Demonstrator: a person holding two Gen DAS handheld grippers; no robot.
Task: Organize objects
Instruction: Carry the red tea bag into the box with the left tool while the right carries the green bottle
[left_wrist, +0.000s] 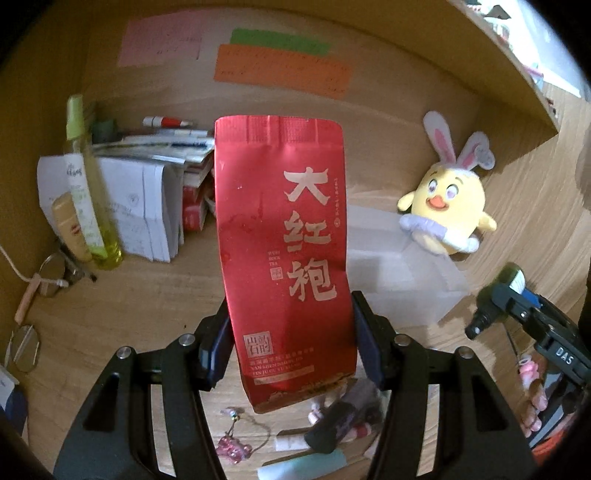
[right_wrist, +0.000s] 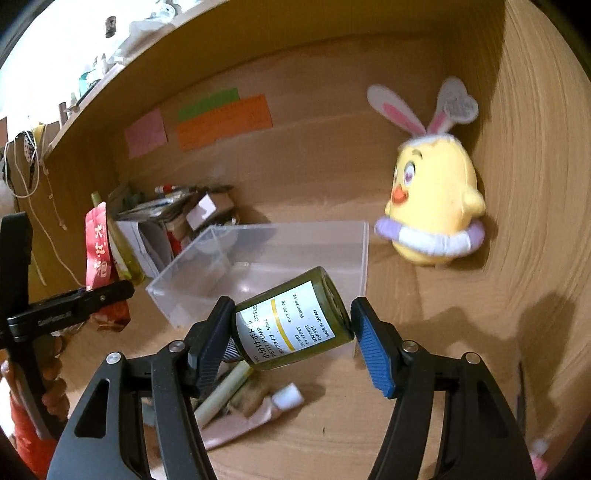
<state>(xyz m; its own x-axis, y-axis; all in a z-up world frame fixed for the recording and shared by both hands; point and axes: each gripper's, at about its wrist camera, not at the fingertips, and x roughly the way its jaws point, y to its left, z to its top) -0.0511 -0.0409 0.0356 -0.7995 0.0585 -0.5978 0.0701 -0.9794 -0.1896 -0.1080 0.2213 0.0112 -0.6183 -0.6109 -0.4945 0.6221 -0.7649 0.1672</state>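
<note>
While tilted downward, each hand-held gripper (left_wrist: 291, 339) (right_wrist: 291, 328) clamps something.

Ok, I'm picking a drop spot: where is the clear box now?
In the right wrist view the clear box sits mid-desk behind the held green bottle, left of the plush chick and right of the paper pile.

Warm, dim indoor light; bright overexposed window area at upper corners of both views. Strong fisheye bending, black vignette at edges. Soft shadows on wooden surface (right_wrist: 424, 387) at right. Plush chick (right_wrist: 436, 206) slightly soft, motion blur; red tea pouch (left_wrist: 284, 258) sharp, faint sheen
</note>
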